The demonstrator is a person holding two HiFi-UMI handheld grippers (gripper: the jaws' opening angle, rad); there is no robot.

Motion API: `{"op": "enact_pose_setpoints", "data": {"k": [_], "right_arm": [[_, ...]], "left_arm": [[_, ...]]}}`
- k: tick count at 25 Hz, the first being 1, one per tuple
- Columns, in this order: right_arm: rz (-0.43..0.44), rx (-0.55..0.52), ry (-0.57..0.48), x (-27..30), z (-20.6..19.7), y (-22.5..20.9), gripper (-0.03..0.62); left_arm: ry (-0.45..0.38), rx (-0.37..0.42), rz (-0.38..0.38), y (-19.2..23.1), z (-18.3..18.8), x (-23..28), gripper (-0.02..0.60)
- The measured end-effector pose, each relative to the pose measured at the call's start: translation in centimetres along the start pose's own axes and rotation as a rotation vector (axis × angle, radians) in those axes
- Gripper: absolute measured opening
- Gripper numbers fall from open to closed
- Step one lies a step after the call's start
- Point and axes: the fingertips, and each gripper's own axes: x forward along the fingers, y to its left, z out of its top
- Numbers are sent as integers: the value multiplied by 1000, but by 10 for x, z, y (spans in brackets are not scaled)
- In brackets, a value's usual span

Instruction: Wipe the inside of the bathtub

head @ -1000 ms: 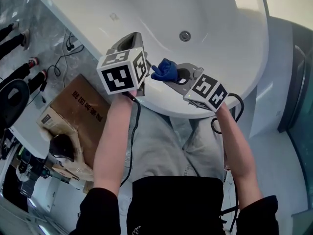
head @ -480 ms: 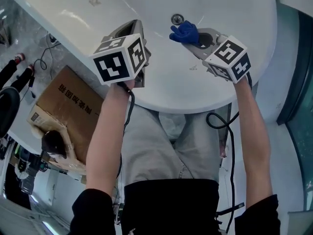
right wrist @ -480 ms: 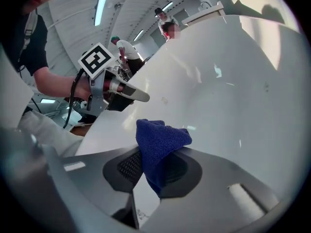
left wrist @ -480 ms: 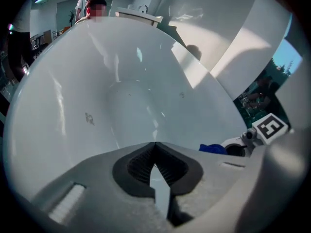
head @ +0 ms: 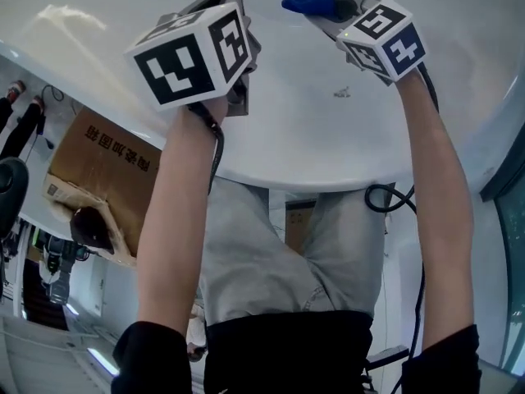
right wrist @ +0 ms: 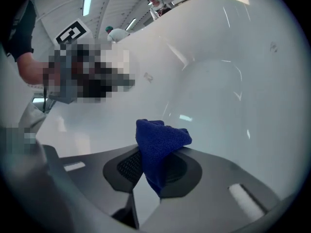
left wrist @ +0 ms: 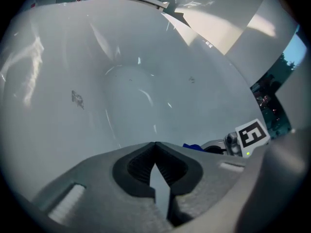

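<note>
Two tools reach into the tub [left wrist: 121,81] at frame top: right tool [right wrist: 151,154] clamps a blue cloth [right wrist: 160,139] for wiping; left tool [left wrist: 155,147] closed, empty, spare.

Arms [head: 176,220] outstretched, left gripper [left wrist: 155,149] fingers together, right gripper [right wrist: 151,171] clamped (on cloth [right wrist: 161,139]).

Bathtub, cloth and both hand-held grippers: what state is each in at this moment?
Left hand-held gripper: jaws together, nothing between them.
Right hand-held gripper: jaws closed on the blue cloth.
Blue cloth: bunched up, with its top sticking out past the jaws.
Bathtub: no water inside, glossy white, with a few small marks on the wall.
</note>
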Motion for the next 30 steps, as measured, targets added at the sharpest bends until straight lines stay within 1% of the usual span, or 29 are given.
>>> {"op": "enact_pose_setpoints", "data": {"k": [5, 10, 14, 19, 25, 30], "right_arm": [[0, 52, 25, 42, -22, -21, 75], [-10, 100, 45, 70, -37, -47, 75], [-10, 112, 78, 95, -61, -55, 75], [18, 74, 158, 121, -86, -44, 75], [37, 55, 182, 139, -88, -36, 75], [47, 111, 186, 146, -94, -33, 75]], "left_arm": [[40, -28, 10, 11, -16, 39, 2], [86, -63, 13, 17, -28, 73, 2], [113, -61, 26, 26, -42, 91, 2], [114, -49, 41, 32, -47, 93, 2], [108, -52, 42, 29, -46, 86, 2], [106, -54, 45, 28, -47, 81, 2]]}}
